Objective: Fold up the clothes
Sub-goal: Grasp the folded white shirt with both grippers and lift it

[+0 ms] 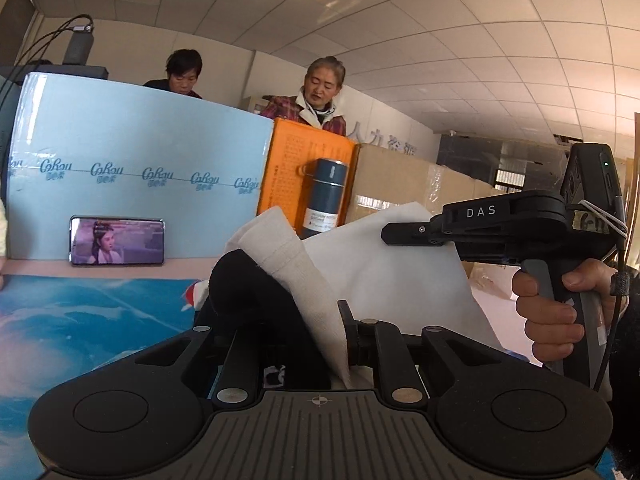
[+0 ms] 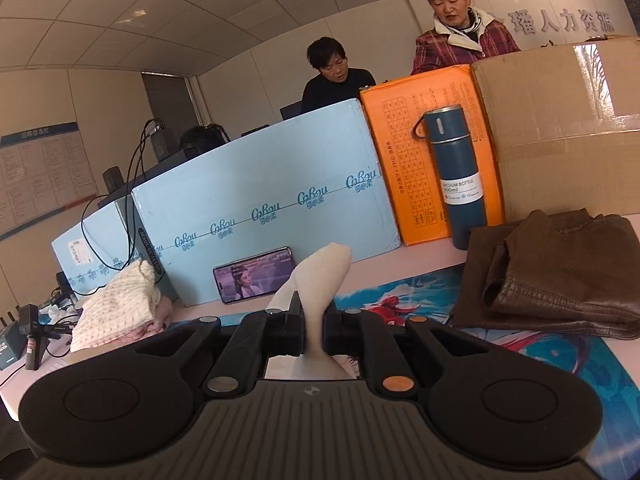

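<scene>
While both tongs are lifted above the bench, each one is closed on the same white garment (image 1: 384, 272). The left tongs (image 1: 340, 344) pinch a ribbed white hem that goes up betw. the fingers, w/ some black fabric (image 1: 248, 292) bunched just beside it on the left. The right tongs (image 2: 312, 328) clamp a narrow fold of the white cloth, which sticks up above the fingers and is tilted to the right. In the left wrist view the right tongs are seen from the side, held by the right hand (image 1: 560, 312), and the white cloth hangs spread betw. the two tools.

On the bench (image 2: 400, 268) lies a blue printed mat (image 2: 560, 360). On its right part rests a folded brown garment (image 2: 560, 272). A pink-white knit pile (image 2: 116, 308) is at the left. Behind, a phone (image 2: 256, 274) leans on a light blue box (image 2: 260, 184). Next to it stand an orange box (image 2: 408, 152), a dark blue bottle (image 2: 456, 176) and a cardboard box (image 2: 560, 120). Two people (image 2: 460, 28) are behind the boxes.
</scene>
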`<state>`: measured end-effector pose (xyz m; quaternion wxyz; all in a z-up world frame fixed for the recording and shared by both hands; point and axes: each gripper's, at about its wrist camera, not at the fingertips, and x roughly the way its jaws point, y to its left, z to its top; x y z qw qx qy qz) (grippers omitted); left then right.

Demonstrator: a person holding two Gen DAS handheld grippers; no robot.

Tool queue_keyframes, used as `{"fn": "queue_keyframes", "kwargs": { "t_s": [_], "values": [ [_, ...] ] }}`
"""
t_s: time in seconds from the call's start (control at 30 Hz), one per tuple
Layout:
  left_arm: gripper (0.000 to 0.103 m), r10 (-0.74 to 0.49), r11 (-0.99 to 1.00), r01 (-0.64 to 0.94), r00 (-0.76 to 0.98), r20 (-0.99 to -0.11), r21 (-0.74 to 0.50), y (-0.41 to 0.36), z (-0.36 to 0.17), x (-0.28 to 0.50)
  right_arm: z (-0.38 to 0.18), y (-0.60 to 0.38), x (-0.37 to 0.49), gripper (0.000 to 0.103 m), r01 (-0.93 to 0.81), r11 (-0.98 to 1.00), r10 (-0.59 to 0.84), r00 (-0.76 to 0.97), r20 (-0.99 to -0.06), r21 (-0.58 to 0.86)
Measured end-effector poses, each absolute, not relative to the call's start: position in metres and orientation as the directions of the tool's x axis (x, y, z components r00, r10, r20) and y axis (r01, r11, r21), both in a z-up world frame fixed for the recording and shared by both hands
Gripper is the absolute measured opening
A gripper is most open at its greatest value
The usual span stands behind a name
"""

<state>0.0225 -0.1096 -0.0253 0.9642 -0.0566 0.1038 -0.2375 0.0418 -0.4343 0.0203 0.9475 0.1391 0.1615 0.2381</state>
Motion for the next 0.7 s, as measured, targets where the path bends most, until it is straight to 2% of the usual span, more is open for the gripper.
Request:
{"fn": "queue_keyframes", "kwargs": {
  "t_s": [0.23,0.37,0.53,0.7],
  "values": [
    [0.016,-0.544,0.838,0.546,0.835,-0.087,0.003,-0.194,0.007,0.077,0.061,-0.499,0.071,0.007,-0.299,0.923,0.331,0.938,-0.104,0.24],
    [0.016,-0.556,0.829,0.557,0.83,-0.039,0.051,-0.257,0.013,0.11,0.072,-0.53,0.11,0.007,-0.206,0.952,0.23,0.969,-0.087,0.227],
    [0.014,-0.532,0.847,0.532,0.847,-0.026,-0.008,-0.316,0.0,0.153,0.069,-0.549,0.163,0.007,-0.032,0.994,0.044,0.992,-0.116,0.107],
    [0.014,-0.476,0.879,0.469,0.873,-0.103,-0.087,-0.363,-0.019,0.184,0.046,-0.56,0.216,0.007,0.06,0.998,-0.063,0.985,-0.16,-0.026]
  ]
}}
